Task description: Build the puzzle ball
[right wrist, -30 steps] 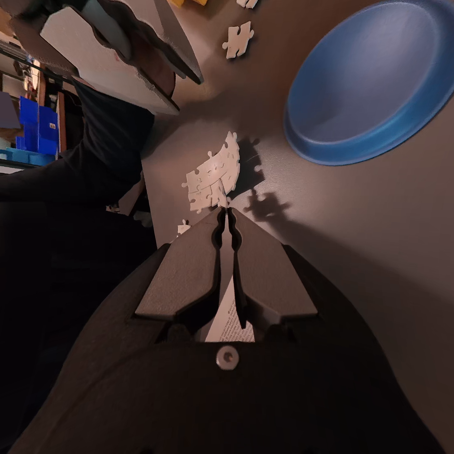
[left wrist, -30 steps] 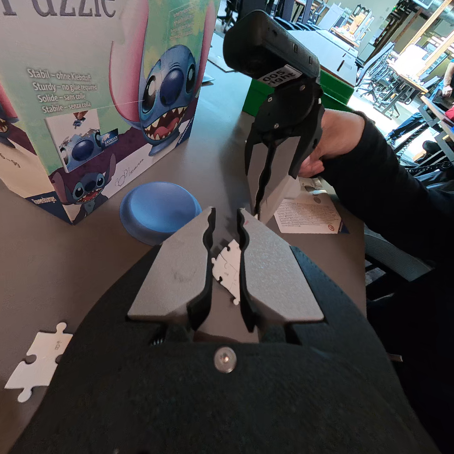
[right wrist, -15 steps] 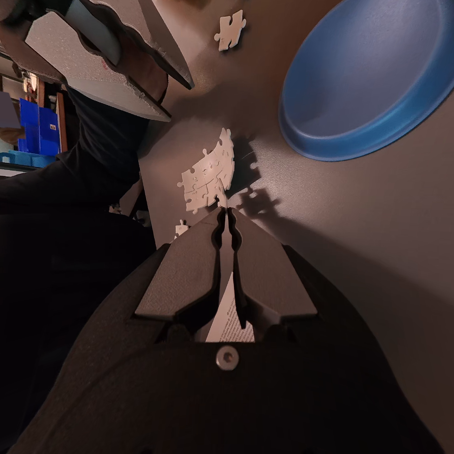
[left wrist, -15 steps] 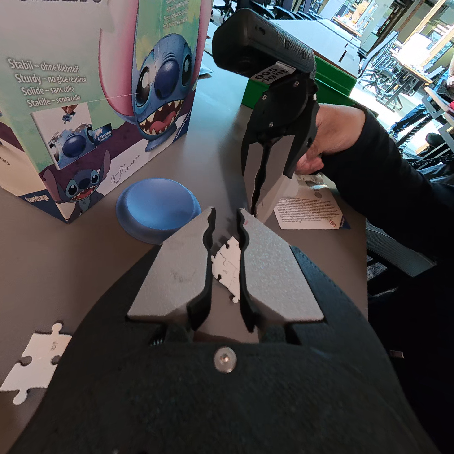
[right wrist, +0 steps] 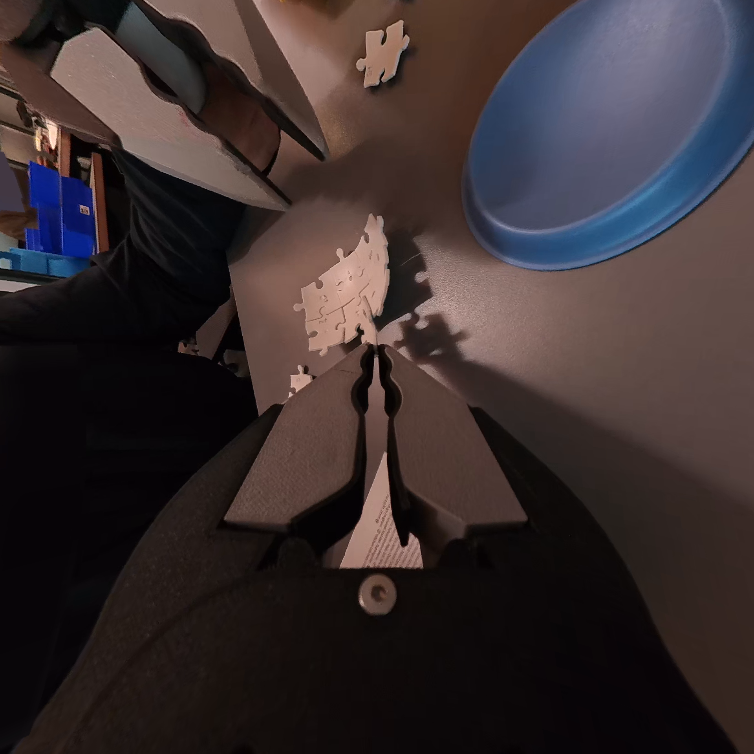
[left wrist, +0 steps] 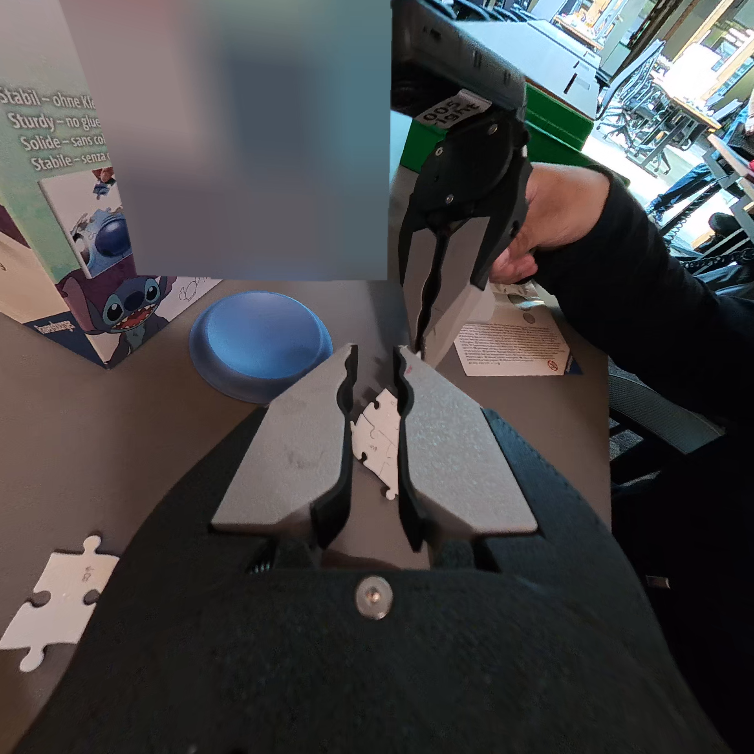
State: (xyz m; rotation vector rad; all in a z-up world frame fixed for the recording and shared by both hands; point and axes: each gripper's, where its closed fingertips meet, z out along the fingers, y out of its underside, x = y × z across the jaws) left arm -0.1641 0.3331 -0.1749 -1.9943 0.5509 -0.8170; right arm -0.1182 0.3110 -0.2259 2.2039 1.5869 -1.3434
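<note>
— Between the left gripper [left wrist: 374, 354]'s parted, empty jaws lies the joined patch of pieces [left wrist: 379, 433], flat on the table [left wrist: 102, 428], its long axis running along the fingers.

— And from the right wrist?

— Right gripper [right wrist: 375, 347] is nearly closed, pinching a thin piece [right wrist: 372, 331] edge-on, just short of the patch [right wrist: 347, 291]. Blue dish [right wrist: 612, 134] sits beyond, to the right.

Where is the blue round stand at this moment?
In the left wrist view, the blue round stand sits on the table, left of the left claw, just before the puzzle box.
</note>
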